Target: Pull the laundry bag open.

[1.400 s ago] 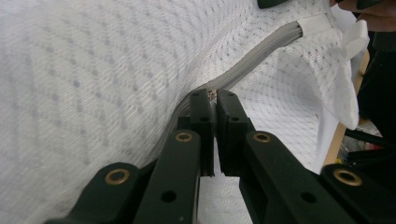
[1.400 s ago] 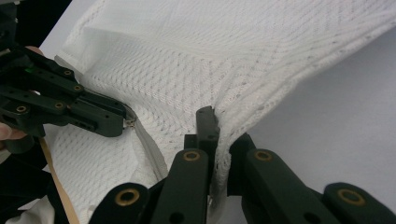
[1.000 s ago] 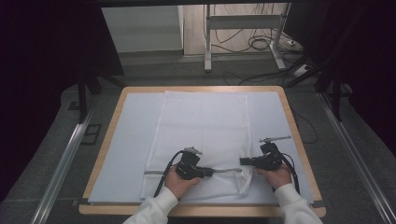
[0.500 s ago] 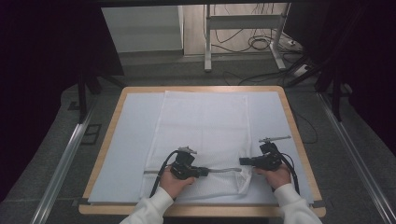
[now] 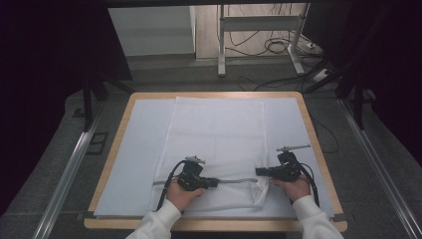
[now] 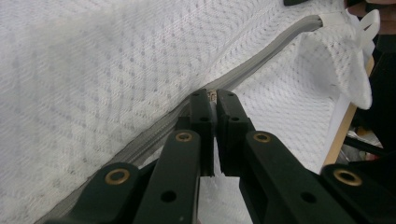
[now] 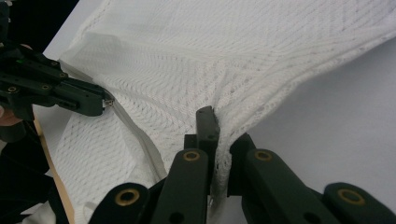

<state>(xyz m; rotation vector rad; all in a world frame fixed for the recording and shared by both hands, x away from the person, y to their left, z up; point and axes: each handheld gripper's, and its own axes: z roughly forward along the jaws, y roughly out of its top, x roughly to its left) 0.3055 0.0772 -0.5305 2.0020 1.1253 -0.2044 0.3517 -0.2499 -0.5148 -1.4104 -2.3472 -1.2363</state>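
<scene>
Left gripper (image 5: 215, 182) fingers pinching what looks like zipper pull (image 6: 213, 95) on white mesh laundry bag (image 5: 216, 134); right gripper (image 5: 259, 172) fingers clamp bag's bunched corner, counter (image 5: 114, 144) beneath.

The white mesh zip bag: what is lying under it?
The white mesh zip bag rests on a pale blue sheet over the wooden table. Its contents are hidden.

Left gripper (image 5: 213, 182) slid leftward along zipper (image 5: 234, 181).

Dim, dark-edged high view — close views brighter, softly blurred nearby.
</scene>
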